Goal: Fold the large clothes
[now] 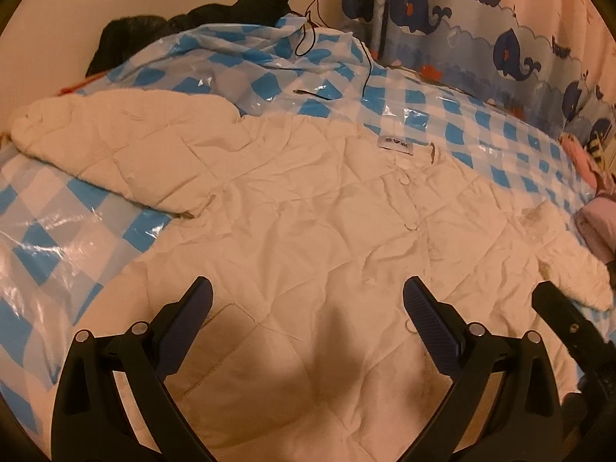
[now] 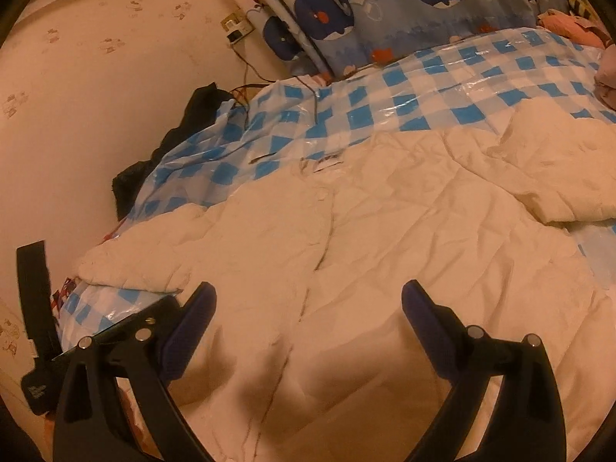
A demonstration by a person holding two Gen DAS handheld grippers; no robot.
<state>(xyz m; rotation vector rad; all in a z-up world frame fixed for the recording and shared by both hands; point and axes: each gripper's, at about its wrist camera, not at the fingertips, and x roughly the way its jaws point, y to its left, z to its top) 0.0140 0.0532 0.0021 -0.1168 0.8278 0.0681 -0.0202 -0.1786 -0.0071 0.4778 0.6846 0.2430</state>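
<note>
A large cream quilted jacket (image 1: pixel 308 208) lies spread flat, front up, on a blue-and-white checked plastic sheet (image 1: pixel 385 100). Its buttons run up the middle to a collar label (image 1: pixel 395 143). One sleeve (image 1: pixel 96 142) stretches to the left and the other (image 1: pixel 566 261) to the right. My left gripper (image 1: pixel 308 292) is open and empty above the jacket's lower part. The jacket (image 2: pixel 385 238) also shows in the right wrist view on the checked sheet (image 2: pixel 404 88). My right gripper (image 2: pixel 308 296) is open and empty above its hem. The right gripper's body (image 1: pixel 569 331) shows at the right edge of the left wrist view.
Dark clothing (image 1: pixel 192 19) is piled at the far left by the wall. A black cable (image 1: pixel 308 42) runs from a wall socket across the sheet. A whale-print curtain (image 1: pixel 462 19) hangs at the back. Pink clothes (image 1: pixel 596 208) lie at the right.
</note>
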